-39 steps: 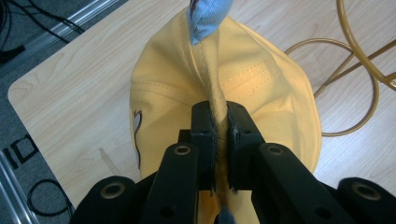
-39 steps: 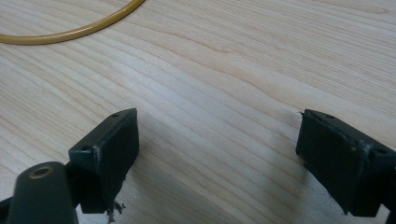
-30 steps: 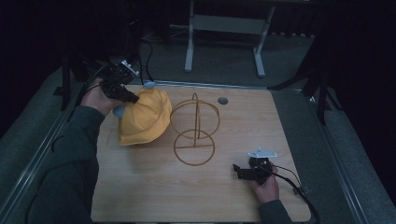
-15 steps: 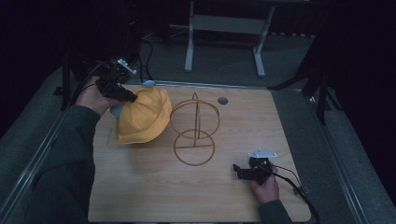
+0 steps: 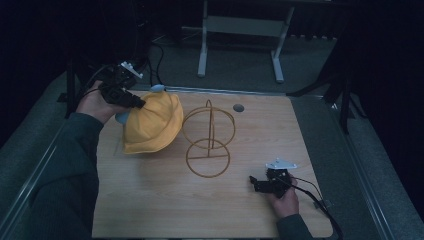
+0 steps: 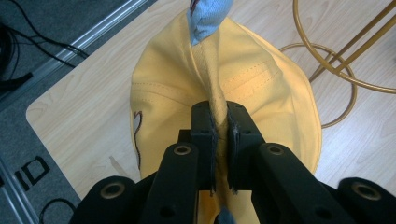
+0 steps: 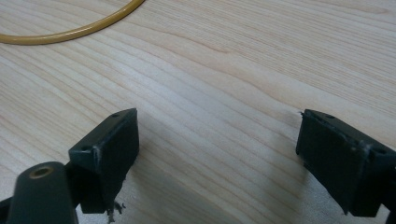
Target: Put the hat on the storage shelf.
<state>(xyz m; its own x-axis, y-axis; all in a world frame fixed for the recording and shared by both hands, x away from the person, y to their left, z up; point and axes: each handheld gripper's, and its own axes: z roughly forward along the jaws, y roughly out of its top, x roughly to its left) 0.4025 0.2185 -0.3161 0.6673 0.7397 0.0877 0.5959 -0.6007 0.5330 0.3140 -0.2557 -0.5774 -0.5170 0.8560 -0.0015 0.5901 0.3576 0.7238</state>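
Pinched at its ten o'clock edge by the left gripper [image 5: 134, 102]: yellow cap [image 5: 151, 124], beside gold wire stand [image 5: 208, 139] on tabletop [image 5: 165, 205]; right gripper [image 5: 256, 182] resting at five o'clock.

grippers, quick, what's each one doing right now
left gripper: shut on a fold of the yellow hat
right gripper: open, holding nothing, over the table

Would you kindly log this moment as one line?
left gripper: shut on yellow hat | right gripper: open, over table | wire stand: untouched
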